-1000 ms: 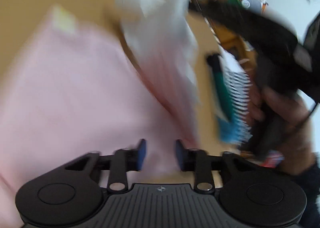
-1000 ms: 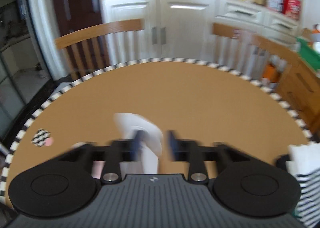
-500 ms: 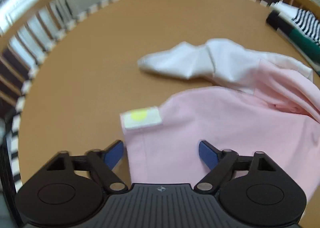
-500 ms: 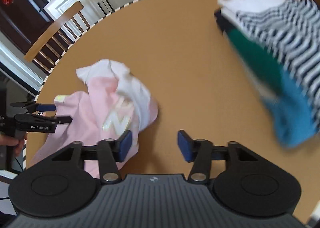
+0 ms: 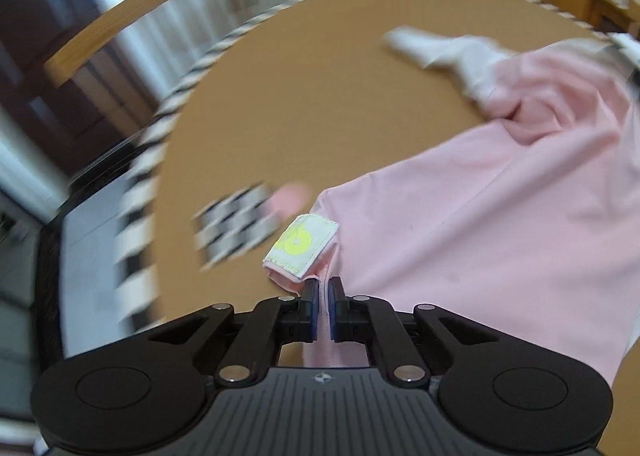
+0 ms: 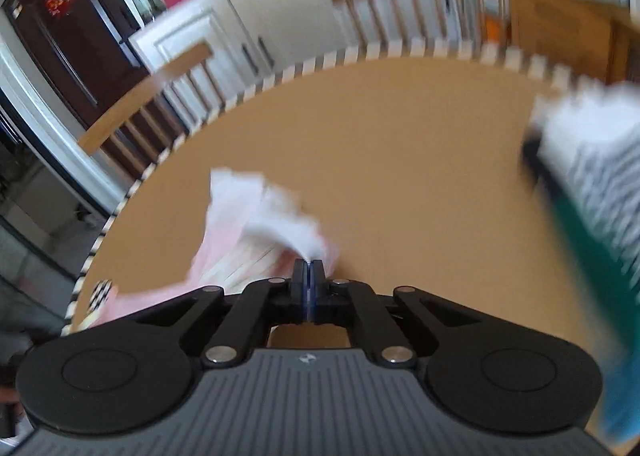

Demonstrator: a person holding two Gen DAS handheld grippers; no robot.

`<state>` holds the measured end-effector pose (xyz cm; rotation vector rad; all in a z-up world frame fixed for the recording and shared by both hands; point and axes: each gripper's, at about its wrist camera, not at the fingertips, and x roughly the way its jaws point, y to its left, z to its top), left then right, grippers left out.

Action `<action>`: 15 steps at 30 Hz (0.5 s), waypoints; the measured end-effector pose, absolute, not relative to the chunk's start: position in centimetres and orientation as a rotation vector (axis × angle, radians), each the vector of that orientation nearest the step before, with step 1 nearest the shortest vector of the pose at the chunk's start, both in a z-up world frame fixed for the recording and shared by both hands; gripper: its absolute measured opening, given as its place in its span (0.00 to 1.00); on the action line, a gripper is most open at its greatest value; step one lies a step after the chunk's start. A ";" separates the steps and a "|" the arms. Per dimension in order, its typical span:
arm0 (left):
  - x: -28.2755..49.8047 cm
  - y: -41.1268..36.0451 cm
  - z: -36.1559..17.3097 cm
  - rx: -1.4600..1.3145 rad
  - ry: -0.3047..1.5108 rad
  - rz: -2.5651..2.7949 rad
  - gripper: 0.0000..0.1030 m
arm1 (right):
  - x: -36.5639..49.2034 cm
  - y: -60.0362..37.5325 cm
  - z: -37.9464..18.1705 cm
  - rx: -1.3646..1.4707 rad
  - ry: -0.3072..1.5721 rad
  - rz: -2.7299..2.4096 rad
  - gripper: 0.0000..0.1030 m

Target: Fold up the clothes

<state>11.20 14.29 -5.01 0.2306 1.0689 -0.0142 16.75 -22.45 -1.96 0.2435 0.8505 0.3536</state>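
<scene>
The pink garment lies spread on the round brown table. The left gripper is clamped on its hem beside the yellow-marked label. The right gripper is closed, apparently pinching the garment's blurred white edge.

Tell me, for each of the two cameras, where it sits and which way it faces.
Left wrist: on the left gripper, facing forward and down at the pink garment; its jaws are shut on the hem beside the label.
Right wrist: on the right gripper, facing down across the table toward chairs and cabinets; its jaws are shut on the garment's white part.
Both show: the garment, the table, the checkered marker.
</scene>
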 end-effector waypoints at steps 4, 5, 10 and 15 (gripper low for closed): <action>8.0 18.1 -4.1 0.166 1.108 0.101 0.06 | 20.6 -22.7 4.0 0.051 0.693 0.272 0.01; 7.7 18.7 -4.0 0.162 1.113 0.126 0.06 | 22.1 -22.4 5.1 0.007 0.657 0.249 0.01; 6.8 19.2 -2.9 0.117 1.130 0.164 0.08 | 29.5 -17.5 2.6 -0.023 0.779 0.293 0.25; 7.0 19.7 2.5 0.118 0.979 0.054 0.37 | 27.8 -18.6 -1.7 -0.013 0.880 0.329 0.32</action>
